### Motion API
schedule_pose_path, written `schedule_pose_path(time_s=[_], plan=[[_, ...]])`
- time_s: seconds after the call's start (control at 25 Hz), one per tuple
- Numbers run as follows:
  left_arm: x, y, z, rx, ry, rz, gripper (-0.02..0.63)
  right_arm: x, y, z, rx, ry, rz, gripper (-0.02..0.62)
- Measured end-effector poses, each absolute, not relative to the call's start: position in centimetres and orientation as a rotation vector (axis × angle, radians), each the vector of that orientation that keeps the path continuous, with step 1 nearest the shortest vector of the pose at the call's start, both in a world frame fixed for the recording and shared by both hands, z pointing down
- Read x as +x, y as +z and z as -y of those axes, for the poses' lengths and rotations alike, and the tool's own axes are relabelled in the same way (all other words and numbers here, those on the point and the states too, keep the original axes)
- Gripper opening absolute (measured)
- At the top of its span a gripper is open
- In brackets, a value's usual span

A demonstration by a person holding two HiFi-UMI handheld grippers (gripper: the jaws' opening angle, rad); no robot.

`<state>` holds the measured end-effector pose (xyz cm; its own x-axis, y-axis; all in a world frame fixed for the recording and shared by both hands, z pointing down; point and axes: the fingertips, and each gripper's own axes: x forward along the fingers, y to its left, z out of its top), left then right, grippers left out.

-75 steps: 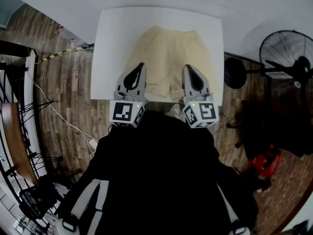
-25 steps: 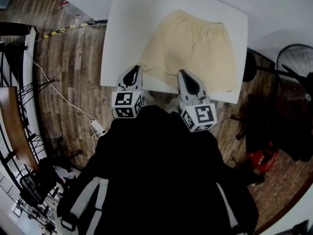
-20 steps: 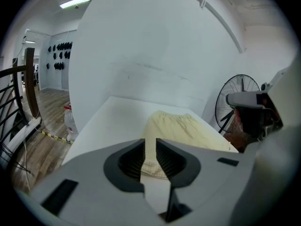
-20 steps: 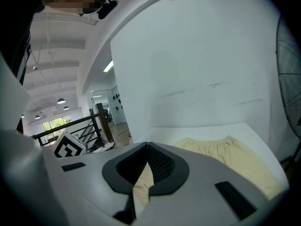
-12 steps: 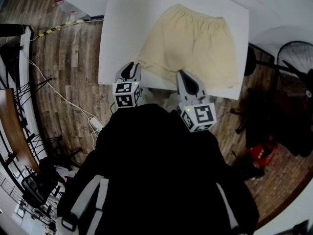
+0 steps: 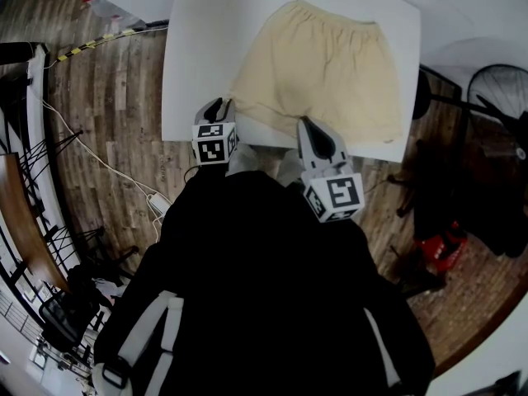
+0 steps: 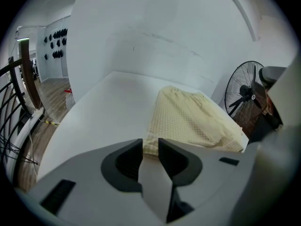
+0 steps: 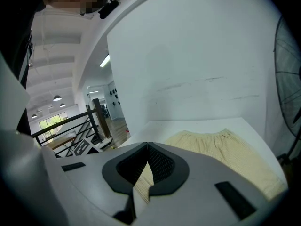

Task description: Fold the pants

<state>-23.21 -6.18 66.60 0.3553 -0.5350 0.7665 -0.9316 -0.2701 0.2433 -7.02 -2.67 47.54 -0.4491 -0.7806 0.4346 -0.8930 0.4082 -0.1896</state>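
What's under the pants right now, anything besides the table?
Only the white table shows around the beige pants, which lie spread flat on it. The tabletop beneath the fabric is covered, so anything thin under there cannot be seen.

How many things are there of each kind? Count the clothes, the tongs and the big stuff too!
pants: 1
table: 1
tongs: 2 (left tongs, right tongs)
fan: 1
Total: 5
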Motion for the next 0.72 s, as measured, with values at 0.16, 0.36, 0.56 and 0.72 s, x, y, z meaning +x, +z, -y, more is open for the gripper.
schedule_pose_path(time_s=[0.16, 0.36, 0.56, 0.72], plan=[[-23.52, 67.22, 6.05, 1.907, 0.748, 1.274, 0.084, -6.67, 47.6, 2.71, 1.476, 0.582, 2.379, 0.005], [-23.95, 67.57, 6.07, 1.9, 0.818, 1.284, 0.084, -6.34, 47.54, 2.71, 1.485, 0.585, 2.375, 0.005], [-23.69, 67.69, 6.15, 1.921, 0.881, 1.26, 0.044, -6.08, 47.72, 2.69, 1.482, 0.586, 2.372, 0.005], [-23.74, 67.48, 5.92, 1.926, 0.897, 1.257, 0.023, -6.18, 47.7, 2.54, 1.483, 0.582, 2.371, 0.005]])
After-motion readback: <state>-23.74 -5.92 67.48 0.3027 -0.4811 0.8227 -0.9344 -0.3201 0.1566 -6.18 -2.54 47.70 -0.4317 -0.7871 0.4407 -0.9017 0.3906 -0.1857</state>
